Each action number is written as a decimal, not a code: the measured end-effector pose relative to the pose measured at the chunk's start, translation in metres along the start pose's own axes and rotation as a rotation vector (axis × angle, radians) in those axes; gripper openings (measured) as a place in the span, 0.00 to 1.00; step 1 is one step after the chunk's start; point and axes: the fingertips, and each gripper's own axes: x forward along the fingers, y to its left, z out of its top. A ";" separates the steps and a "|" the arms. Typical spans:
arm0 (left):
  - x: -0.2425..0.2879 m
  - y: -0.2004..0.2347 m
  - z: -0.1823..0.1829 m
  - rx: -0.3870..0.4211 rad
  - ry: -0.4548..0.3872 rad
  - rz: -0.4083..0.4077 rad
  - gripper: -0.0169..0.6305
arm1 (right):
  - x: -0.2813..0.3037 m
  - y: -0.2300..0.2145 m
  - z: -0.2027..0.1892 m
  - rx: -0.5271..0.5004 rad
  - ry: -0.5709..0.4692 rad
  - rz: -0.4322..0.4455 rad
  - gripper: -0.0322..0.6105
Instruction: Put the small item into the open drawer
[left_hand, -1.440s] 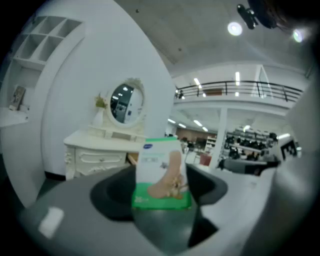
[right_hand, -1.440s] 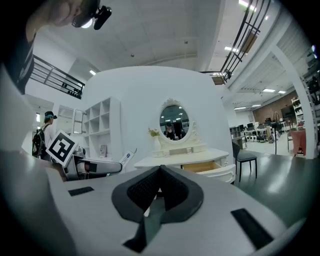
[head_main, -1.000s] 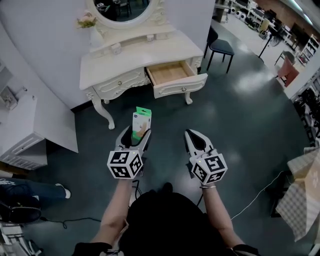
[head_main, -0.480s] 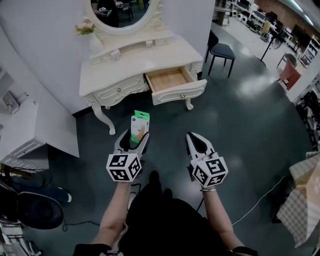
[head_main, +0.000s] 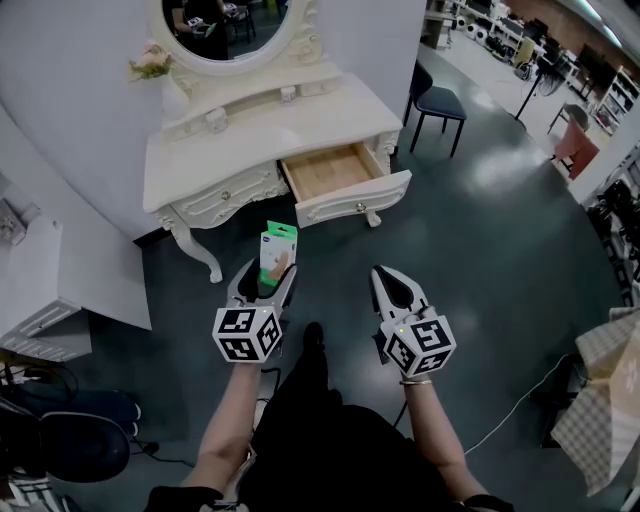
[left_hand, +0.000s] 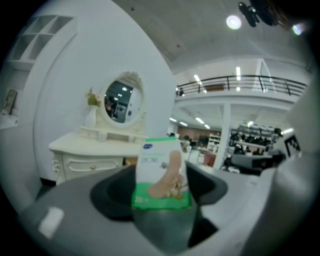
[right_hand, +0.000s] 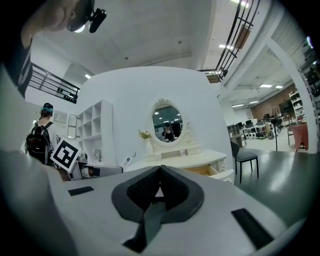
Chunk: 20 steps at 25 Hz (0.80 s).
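One packet (head_main: 277, 250), one dresser (head_main: 262, 138), one open drawer (head_main: 352, 200).

The left claw (head_main: 266, 282) grips an upright green-and-white packet (head_main: 277, 247). The right claw (head_main: 389, 278) is closed and empty. Ahead, the white counter (head_main: 300, 115) has its drawer (head_main: 332, 170) open.

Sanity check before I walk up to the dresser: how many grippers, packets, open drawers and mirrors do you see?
grippers: 2 (left gripper, right gripper)
packet: 1, held in the left gripper
open drawer: 1
mirror: 1
total: 5
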 end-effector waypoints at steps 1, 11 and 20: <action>0.009 0.004 0.002 -0.002 0.002 -0.003 0.53 | 0.007 -0.004 0.002 0.000 0.000 -0.003 0.05; 0.097 0.051 0.024 -0.013 0.023 -0.020 0.53 | 0.095 -0.044 0.012 0.008 0.023 -0.028 0.05; 0.165 0.089 0.048 -0.008 0.027 -0.046 0.53 | 0.164 -0.072 0.028 0.000 0.027 -0.060 0.05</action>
